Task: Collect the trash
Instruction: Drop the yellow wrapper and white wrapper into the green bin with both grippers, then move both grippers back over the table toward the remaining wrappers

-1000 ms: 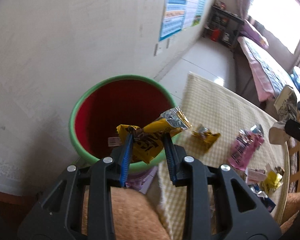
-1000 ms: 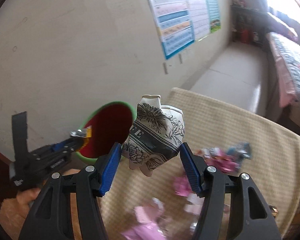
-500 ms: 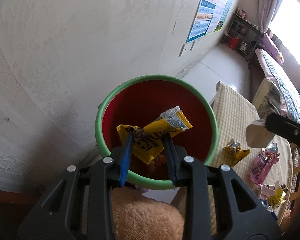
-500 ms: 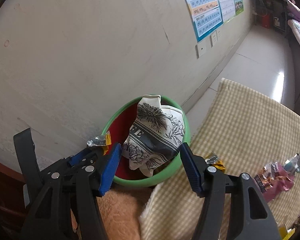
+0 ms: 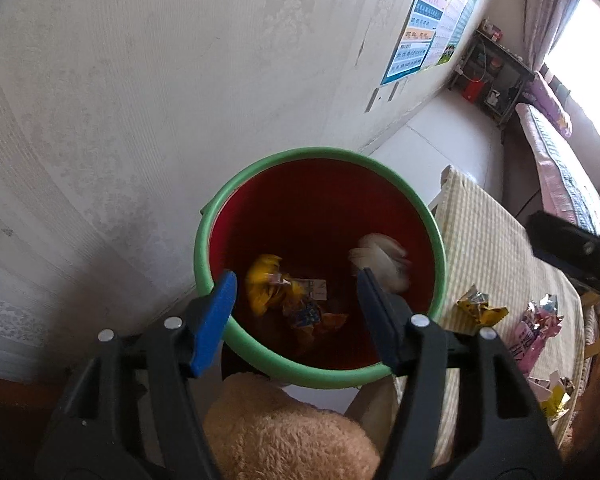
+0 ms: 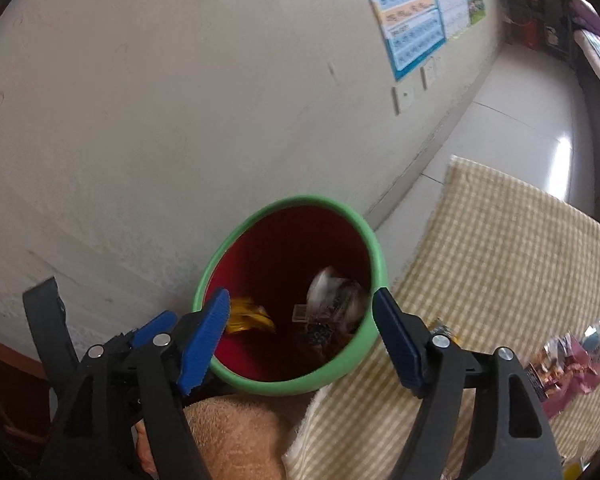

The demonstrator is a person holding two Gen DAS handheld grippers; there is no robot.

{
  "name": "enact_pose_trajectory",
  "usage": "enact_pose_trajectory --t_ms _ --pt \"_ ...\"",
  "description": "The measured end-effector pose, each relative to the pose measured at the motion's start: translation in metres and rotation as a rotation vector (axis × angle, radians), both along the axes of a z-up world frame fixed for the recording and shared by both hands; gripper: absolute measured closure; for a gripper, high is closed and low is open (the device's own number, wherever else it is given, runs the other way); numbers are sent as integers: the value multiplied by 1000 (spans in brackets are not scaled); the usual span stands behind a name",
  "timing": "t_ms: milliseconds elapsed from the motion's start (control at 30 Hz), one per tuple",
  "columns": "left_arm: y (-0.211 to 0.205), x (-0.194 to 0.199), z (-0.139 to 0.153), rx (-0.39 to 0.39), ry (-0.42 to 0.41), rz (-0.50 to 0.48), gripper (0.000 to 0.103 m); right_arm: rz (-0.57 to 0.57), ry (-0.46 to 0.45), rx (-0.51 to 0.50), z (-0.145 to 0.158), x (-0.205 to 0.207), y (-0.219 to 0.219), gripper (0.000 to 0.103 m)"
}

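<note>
Item one, the bin (image 5: 320, 376): red inside, green rim, standing at the table's edge against the wall, and holding more than it did half a second ago. Item two, our left tongs (image 5: 296, 312): then clenched on a yellow wrapper, now spread wide with nothing between them; the yellow wrapper (image 5: 266, 284) lies blurred inside the bin at about 8 o'clock from its centre. Item three, our right tongs (image 6: 300, 332): then grasping a crumpled printed paper cup, now likewise released and bare; the paper cup (image 6: 336, 296) shows as a pale smear inside the bin at about 3 o'clock, seemingly mid-fall. We judge both pieces delivered, so this round of collecting is done and both tongs are free for the next pick. Item four, trash remaining on the checked table (image 6: 500, 248): a gold wrapper (image 5: 480, 308) just beside the bin at 3 o'clock and pink wrappers (image 5: 534, 332) farther out the same way. Hard to make out: motion blur hides whether the cup has settled, the older litter at the bin's bottom is dim and unreadable, the bin's base is blocked by a tan fuzzy shape (image 5: 284, 436) we cannot identify, and the table's near end is cut off.
</note>
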State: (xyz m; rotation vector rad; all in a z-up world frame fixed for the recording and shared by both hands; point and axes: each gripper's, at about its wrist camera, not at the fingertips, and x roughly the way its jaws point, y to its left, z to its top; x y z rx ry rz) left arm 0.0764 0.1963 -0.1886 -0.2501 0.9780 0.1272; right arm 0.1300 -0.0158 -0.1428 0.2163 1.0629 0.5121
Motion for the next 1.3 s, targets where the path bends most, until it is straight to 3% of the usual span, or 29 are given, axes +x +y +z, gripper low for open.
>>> enact_pose_trajectory --t_ms 100,233,333,467,567,767,967,1100,1200,1300 --pt "-3 -4 4 3 -4 2 43 3 3 11 5 -10 -21 31" --pt "-18 -10 14 17 -19 -31 43 -10 -77 -73 27 -37 -67 31" --pt "-36 -12 20 6 -31 -62 43 -72 -109 -123 39 -58 -111 31" --pt "-77 -12 26 1 -38 -153 43 -197 -111 -262 36 -87 -179 31" --pt "-110 -11 30 -3 -36 -235 43 -312 -53 -299 24 -100 -226 31" --pt "-170 -19 28 11 -17 -386 43 -489 77 -224 -2 -114 -294 31" --pt "-207 -26 20 33 23 -477 43 -488 153 -252 -23 -122 -298 31" --pt "-216 -34 19 42 25 -505 43 -550 216 -170 -49 -153 -302 31" --pt "-224 -35 13 45 42 -519 43 -583 251 -203 -57 -167 -311 31" --pt "-235 -36 7 38 57 -539 43 -610 316 -174 -70 -175 -320 31"
